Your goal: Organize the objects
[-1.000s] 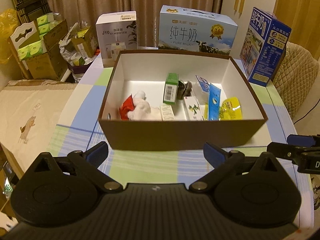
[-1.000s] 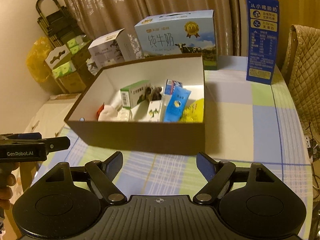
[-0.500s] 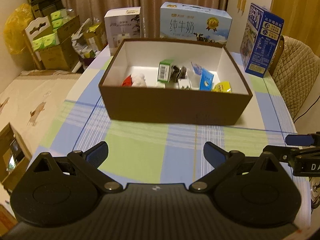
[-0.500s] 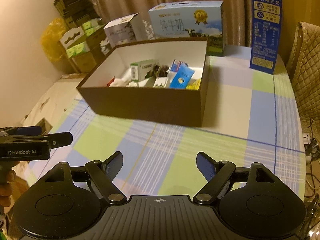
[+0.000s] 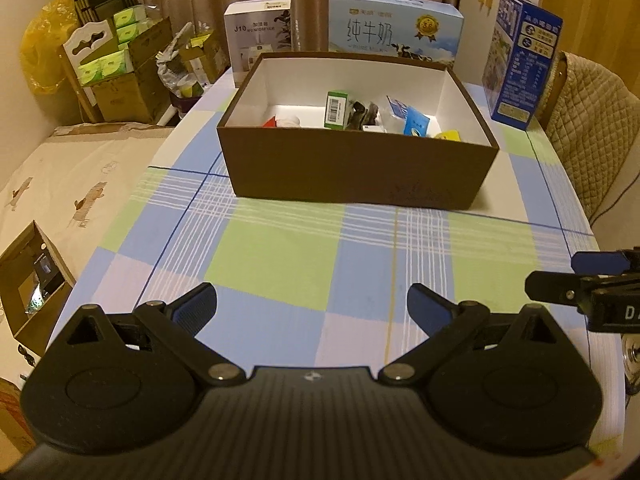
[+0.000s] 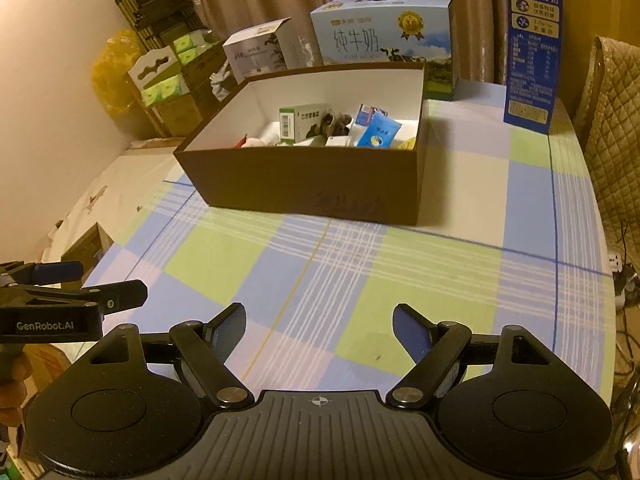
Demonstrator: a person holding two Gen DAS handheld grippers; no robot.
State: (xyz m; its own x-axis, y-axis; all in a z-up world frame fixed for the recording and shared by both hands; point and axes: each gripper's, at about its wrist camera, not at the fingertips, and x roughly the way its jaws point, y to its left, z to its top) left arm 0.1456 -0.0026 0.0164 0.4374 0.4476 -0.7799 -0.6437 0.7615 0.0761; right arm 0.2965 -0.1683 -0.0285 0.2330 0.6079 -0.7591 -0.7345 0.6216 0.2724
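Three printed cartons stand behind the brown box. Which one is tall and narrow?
The dark blue carton at the table's far right: upright and narrow, unlike the wide light-blue milk carton and the white humidifier box.

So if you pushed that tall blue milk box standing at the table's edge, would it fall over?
Probably. The tall blue cardboard milk box stands upright on a narrow end, so a push up high would likely tip it. A low push might just slide it over the smooth checked tablecloth. Being cardboard, it looks stiff; whether it is full or empty cannot be seen.
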